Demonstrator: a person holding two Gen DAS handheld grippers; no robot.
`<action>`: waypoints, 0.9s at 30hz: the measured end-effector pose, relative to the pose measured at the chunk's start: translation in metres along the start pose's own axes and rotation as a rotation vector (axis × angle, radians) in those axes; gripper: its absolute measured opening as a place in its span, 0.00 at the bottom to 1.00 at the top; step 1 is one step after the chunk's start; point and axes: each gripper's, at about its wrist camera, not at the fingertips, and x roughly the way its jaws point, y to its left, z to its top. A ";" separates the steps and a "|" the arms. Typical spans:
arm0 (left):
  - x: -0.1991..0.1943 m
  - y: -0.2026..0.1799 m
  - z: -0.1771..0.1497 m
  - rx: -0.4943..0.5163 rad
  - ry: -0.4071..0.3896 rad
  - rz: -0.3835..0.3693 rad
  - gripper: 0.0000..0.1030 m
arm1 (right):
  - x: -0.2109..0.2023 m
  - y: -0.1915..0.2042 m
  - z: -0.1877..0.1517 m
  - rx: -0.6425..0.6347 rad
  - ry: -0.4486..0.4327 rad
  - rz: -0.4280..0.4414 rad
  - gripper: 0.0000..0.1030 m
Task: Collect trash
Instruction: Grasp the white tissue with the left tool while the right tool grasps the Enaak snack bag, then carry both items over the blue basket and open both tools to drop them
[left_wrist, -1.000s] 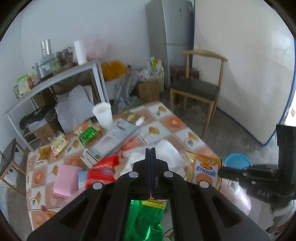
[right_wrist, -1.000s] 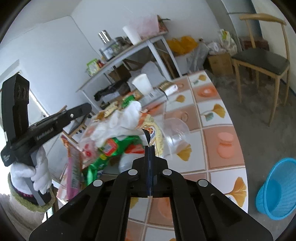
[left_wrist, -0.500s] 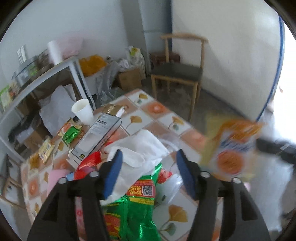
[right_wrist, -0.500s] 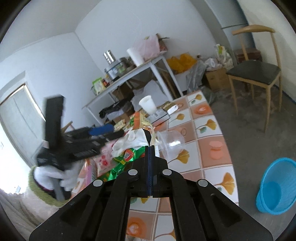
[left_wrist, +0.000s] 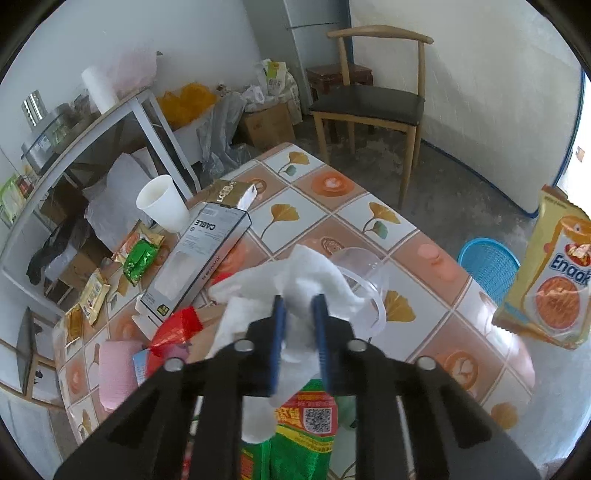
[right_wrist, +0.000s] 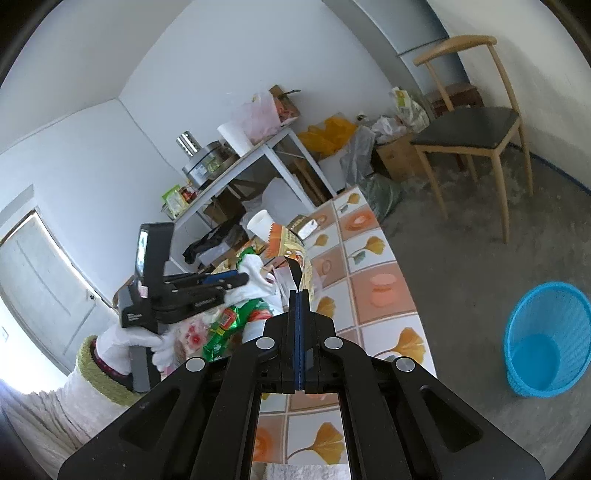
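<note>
Since the earlier frame, left tool (left_wrist: 298, 308) has just closed onto white tissue (left_wrist: 295, 273); right tool (right_wrist: 299, 295), clenched on yellow snack packet (right_wrist: 291, 245), next carries it to blue basket (right_wrist: 535, 347).

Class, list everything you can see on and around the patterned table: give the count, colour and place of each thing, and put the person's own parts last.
Tissue: one, white, between left tongs' pads.
Snack packet: one, yellow, hanging from right tongs.
Paper cup: one, white, table's far edge.
Cable box: one, grey and white, lying beside cup.
Clear cup: one, transparent, behind tissue.
Green bag: one, under tissue.
Bin: one, blue, floor.
Chair: one, wooden, dark seat.
Left tongs: closing on tissue.
Right tongs: shut on packet.
Gloved hand: white.
</note>
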 end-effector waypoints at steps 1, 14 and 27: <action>-0.002 0.000 -0.001 0.005 -0.005 0.004 0.07 | -0.001 0.000 0.000 0.000 0.000 0.003 0.00; -0.109 0.015 -0.006 -0.014 -0.263 0.146 0.05 | -0.022 0.005 -0.008 -0.010 -0.033 0.040 0.00; -0.181 -0.026 0.009 -0.116 -0.421 -0.136 0.05 | -0.083 -0.014 -0.022 0.022 -0.133 -0.029 0.00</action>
